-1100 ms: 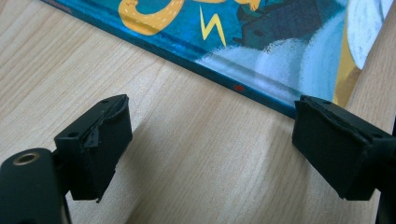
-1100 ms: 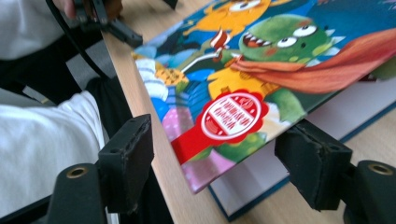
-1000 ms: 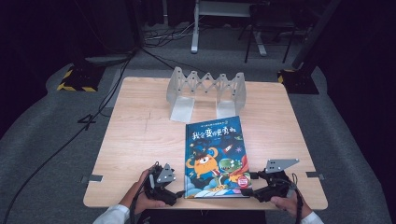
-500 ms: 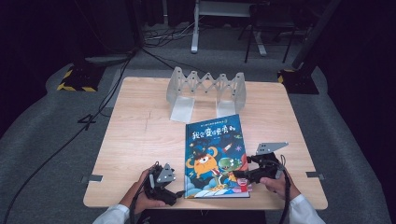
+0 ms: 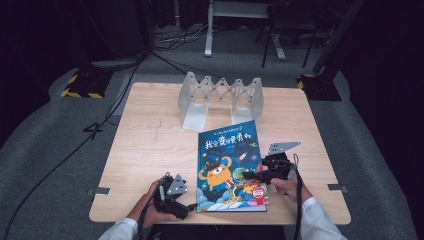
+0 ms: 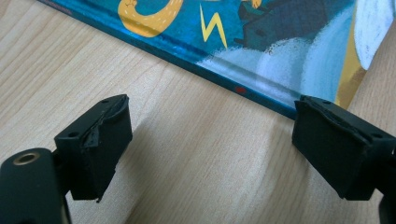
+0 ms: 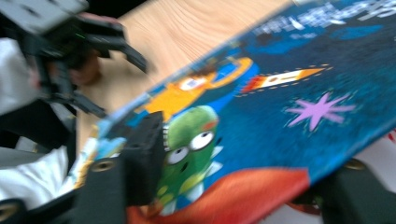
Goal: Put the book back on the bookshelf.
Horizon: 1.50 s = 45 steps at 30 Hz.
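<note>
Light wooden table (image 5: 150, 145) is standing on grey carpet, bare wood showing between the left claw's (image 5: 189, 209) spread jaws. Picture book (image 5: 230, 167) is lying flat on it, spine edge just ahead of that claw, right edge at the right claw (image 5: 250, 175). Grey zigzag folding rack (image 5: 220, 95) is standing far beyond both claws, near the far edge.

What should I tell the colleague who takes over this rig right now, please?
Left gripper: open, resting on the table beside the picture book's spine edge, holding nothing.
Right gripper: jaws have just been closing around the book's right edge, cover between them; whether they already grip is unclear.
Done: right gripper brought onto the cover edge. The folding rack stands behind, holding nothing.
Left: probably secure the grip and lift or open the book.
</note>
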{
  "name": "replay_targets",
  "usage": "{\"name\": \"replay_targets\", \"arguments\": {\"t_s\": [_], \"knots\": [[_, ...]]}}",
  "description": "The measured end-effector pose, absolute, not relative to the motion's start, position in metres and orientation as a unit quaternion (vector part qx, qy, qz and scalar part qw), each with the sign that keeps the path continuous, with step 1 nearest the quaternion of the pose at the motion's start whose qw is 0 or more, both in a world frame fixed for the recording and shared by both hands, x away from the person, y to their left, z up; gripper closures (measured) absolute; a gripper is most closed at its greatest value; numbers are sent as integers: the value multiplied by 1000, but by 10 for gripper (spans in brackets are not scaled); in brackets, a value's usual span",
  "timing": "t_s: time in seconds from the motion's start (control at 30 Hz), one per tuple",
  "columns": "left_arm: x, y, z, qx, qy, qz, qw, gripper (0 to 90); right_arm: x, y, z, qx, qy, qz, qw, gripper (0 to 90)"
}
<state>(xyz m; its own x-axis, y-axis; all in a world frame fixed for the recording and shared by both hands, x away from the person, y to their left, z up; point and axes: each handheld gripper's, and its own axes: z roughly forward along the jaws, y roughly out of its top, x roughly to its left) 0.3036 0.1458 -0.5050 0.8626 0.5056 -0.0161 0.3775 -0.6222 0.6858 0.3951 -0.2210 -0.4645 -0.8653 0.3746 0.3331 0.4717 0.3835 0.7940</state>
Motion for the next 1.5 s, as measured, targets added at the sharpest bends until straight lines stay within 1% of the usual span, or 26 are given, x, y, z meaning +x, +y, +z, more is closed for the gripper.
{"name": "replay_targets", "arguments": {"t_s": [0.03, 0.33, 0.5, 0.53, 0.57, 0.77, 0.87, 0.93, 1.03, 1.1, 1.2, 1.3, 1.4, 1.5], "knots": [[304, 146, -505, 896, 247, 89, 358, 124, 392, -221, -463, -243, -824, -509, 45, 456], [304, 148, -504, 894, 253, 90, 358, 141, 374, -222, -457, -222, -823, -523, 3, 459], [303, 147, -504, 893, 260, 91, 355, 142, 358, -224, -450, -210, -821, -529, -37, 463], [303, 147, -504, 893, 263, 91, 355, 142, 358, -224, -450, -210, -821, -529, -37, 463], [304, 146, -504, 892, 267, 90, 355, 142, 352, -225, -447, -204, -820, -532, -53, 466], [314, 141, -499, 887, 275, 50, 368, 160, 337, -226, -439, -187, -817, -537, -95, 475], [320, 136, -497, 882, 273, 37, 382, 149, 335, -226, -438, -179, -817, -539, -104, 480], [324, 132, -494, 877, 273, 32, 394, 172, 335, -226, -437, -175, -816, -540, -109, 482], [330, 124, -493, 878, 269, 29, 394, 163, 334, -226, -437, -172, -816, -540, -113, 482], [335, 120, -493, 878, 259, 13, 403, 152, 333, -226, -436, -171, -815, -541, -116, 483], [340, 117, -491, 873, 265, 9, 410, 155, 333, -227, -436, -169, -814, -542, -120, 484], [345, 115, -492, 868, 266, -8, 420, 150, 333, -228, -435, -166, -813, -544, -125, 484], [349, 112, -493, 866, 263, -22, 425, 113, 332, -228, -435, -164, -813, -544, -127, 484], [351, 108, -493, 866, 257, -29, 429, 97, 332, -228, -435, -160, -813, -545, -129, 484]]}}
